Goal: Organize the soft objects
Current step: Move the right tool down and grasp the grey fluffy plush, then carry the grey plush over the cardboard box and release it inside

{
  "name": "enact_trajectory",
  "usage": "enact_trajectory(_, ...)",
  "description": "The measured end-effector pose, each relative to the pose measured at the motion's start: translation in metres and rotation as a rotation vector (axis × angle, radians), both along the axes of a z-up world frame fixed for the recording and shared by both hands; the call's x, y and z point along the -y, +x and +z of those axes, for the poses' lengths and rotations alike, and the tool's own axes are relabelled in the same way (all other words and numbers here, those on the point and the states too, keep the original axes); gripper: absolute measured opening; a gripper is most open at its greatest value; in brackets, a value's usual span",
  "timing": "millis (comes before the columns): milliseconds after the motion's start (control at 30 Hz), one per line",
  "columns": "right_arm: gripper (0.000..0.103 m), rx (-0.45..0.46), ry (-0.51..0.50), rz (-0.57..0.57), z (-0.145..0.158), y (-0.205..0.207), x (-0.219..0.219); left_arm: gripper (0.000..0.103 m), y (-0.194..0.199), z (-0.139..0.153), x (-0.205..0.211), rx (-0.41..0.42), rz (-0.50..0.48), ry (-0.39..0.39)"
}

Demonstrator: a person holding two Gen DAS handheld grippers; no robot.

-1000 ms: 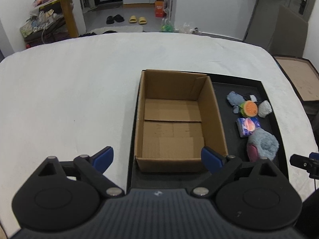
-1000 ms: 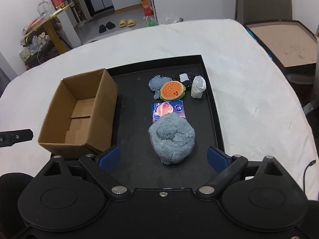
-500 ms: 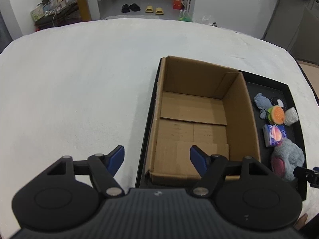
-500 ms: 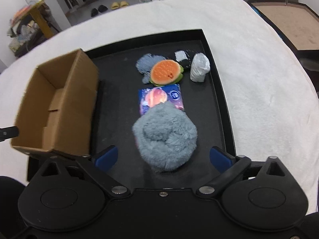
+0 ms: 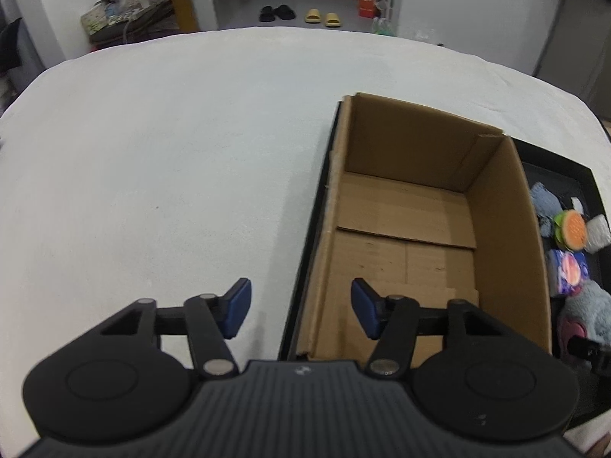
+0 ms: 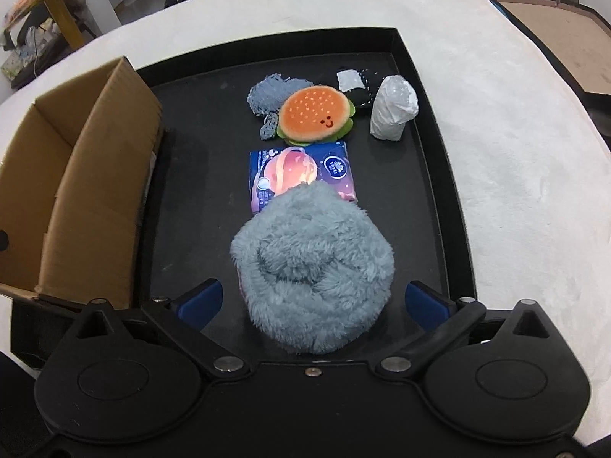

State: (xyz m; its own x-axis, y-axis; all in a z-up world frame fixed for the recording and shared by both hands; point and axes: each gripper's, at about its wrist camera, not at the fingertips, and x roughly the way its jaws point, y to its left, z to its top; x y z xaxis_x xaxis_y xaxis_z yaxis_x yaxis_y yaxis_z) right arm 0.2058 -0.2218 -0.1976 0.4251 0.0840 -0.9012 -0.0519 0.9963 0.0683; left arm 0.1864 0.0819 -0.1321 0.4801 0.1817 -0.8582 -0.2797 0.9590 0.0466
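Observation:
A fluffy grey-blue plush [image 6: 313,274] lies at the near end of the black tray [image 6: 435,175]. My right gripper [image 6: 313,303] is open with its fingers either side of the plush, not closed on it. Beyond lie a blue tissue pack [image 6: 301,170], a burger plush [image 6: 315,116], a grey knit cloth [image 6: 267,93], a black sock [image 6: 362,87] and a white bundle [image 6: 393,108]. An empty cardboard box [image 5: 420,229] stands at the tray's left end. My left gripper [image 5: 299,311] is open and empty over the box's near left corner.
The tray and box sit on a table with a white cloth [image 5: 172,152]. A wooden board [image 6: 550,19] stands off the far right. The floor with shoes [image 5: 298,15] and cluttered shelves [image 5: 126,19] lies beyond the table's far edge.
My right gripper has moved forward and down until its open fingers flank the fluffy plush. My left gripper has shifted left, so the box now sits more to the right.

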Motion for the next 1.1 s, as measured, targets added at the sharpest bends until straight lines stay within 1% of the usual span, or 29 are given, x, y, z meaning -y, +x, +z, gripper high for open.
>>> enact_trajectory(67, 0.103, -0.001, 0.003, 0.003, -0.004, 0.0, -0.001, 0.05, 0.002, -0.002, -0.001, 0.004, 0.001, 0.007)
enact_trajectory(133, 0.102, 0.0, -0.004, 0.01, -0.008, 0.001, -0.004, 0.044, 0.004, -0.004, -0.001, 0.011, -0.004, 0.01)
enact_trajectory(167, 0.1, 0.01, -0.01, 0.015, -0.009, 0.001, -0.005, 0.04, 0.005, -0.004, -0.001, 0.013, -0.004, 0.015)
enact_trajectory(200, 0.09, 0.015, -0.019, 0.019, -0.009, 0.001, -0.006, 0.032, 0.004, -0.004, -0.001, 0.009, -0.003, 0.017)
enact_trajectory(233, 0.079, 0.01, -0.022, 0.022, -0.01, 0.0, -0.006, 0.027, 0.005, -0.006, -0.001, 0.005, -0.004, 0.007)
enact_trajectory(267, 0.073, 0.005, -0.023, 0.019, -0.011, 0.0, -0.006, 0.021, 0.006, -0.007, -0.002, 0.003, -0.008, -0.005)
enact_trajectory(333, 0.069, 0.008, -0.014, 0.009, -0.009, -0.002, -0.004, 0.018, 0.007, -0.01, 0.0, -0.004, -0.023, -0.007)
enact_trajectory(367, 0.069, 0.014, -0.011, 0.008, -0.008, -0.003, -0.003, 0.011, 0.007, -0.012, 0.001, -0.006, -0.027, -0.009)
enact_trajectory(567, 0.067, 0.044, 0.004, 0.008, 0.006, -0.009, -0.004, 0.009, 0.001, -0.005, 0.005, 0.025, -0.062, -0.027)
enact_trajectory(767, 0.067, 0.078, 0.022, 0.022, 0.027, -0.018, -0.009, 0.009, -0.005, 0.0, 0.008, 0.042, -0.081, -0.036)
enact_trajectory(1100, 0.067, 0.14, 0.056, 0.056, 0.062, -0.023, -0.026, 0.009, -0.017, 0.0, 0.003, 0.011, -0.107, -0.089)
